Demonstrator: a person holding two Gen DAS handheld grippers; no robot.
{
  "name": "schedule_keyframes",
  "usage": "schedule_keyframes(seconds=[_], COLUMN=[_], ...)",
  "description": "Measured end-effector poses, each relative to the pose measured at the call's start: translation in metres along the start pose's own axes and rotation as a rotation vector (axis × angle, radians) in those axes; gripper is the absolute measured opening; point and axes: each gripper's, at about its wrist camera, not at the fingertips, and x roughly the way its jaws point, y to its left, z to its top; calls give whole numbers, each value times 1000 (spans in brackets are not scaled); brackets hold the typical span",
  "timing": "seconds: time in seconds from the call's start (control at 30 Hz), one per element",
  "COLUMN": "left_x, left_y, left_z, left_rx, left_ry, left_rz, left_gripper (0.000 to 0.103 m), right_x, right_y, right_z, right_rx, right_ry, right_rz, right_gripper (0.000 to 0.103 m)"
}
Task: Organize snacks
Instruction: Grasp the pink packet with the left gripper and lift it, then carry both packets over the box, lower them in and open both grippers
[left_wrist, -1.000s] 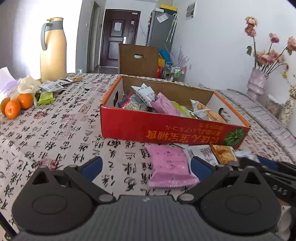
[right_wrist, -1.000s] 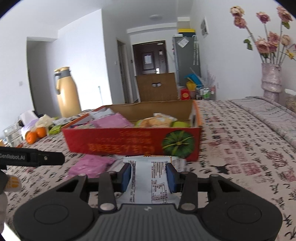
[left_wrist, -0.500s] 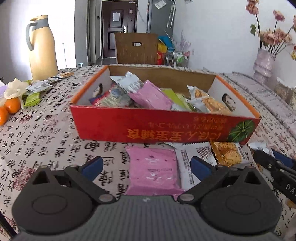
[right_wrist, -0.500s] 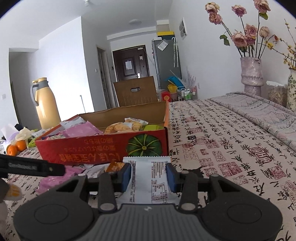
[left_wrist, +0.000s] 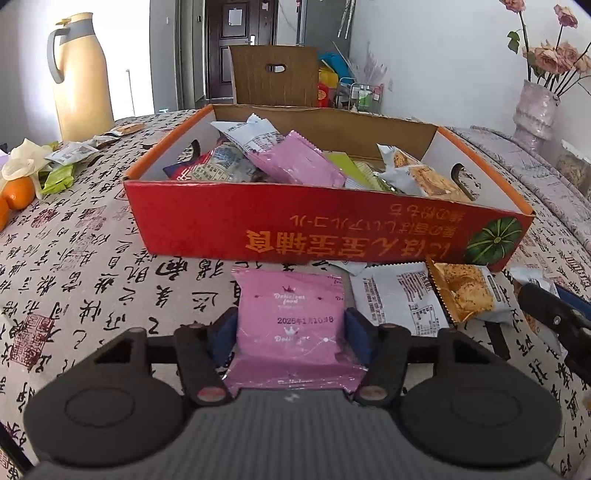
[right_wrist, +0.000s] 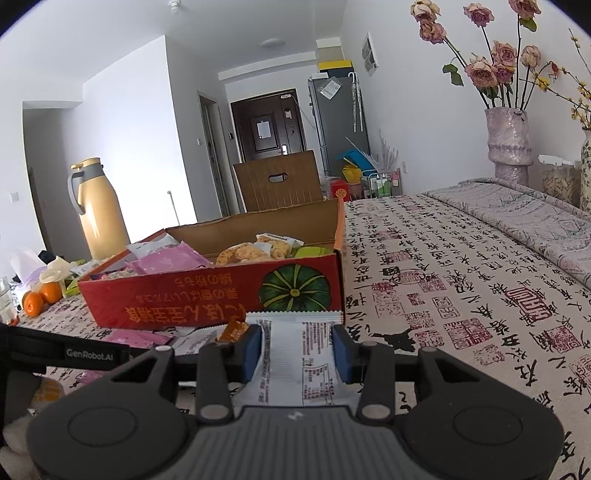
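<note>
A red cardboard box holding several snack packets stands on the patterned tablecloth. In front of it lies a pink snack packet. My left gripper is closing on it, its blue pads pressed against both side edges. To the right lie a white packet and an orange cracker packet. In the right wrist view my right gripper is shut on a white snack packet, held just above the cloth by the box's near corner. One finger of the right gripper shows at the left wrist view's right edge.
A yellow thermos jug and oranges with loose packets sit at the far left. A vase of dried roses stands at the right. A wooden chair back rises behind the box.
My left gripper moved in over the pink packet and its jaws closed from wide open onto the packet's sides. The right gripper kept its hold on the white packet and stayed almost still.
</note>
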Motion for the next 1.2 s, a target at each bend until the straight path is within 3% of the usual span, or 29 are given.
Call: schedule_keyframes(seconds=[0.43, 0.77, 1.2], left_x=[-20, -49, -71], left_y=[3, 6, 3], left_z=[0, 16, 64], left_rx=[-5, -16, -3], left_ry=[-49, -139, -275], left_rz=[-13, -37, -65], left_gripper=[62, 62, 62], right_x=[-1, -5, -6], right_y=[1, 8, 30], right_z=[0, 4, 67], right_rx=[0, -14, -93], right_ry=[2, -7, -151], right_rz=[-1, -20, -19], right_gripper=[40, 40, 40])
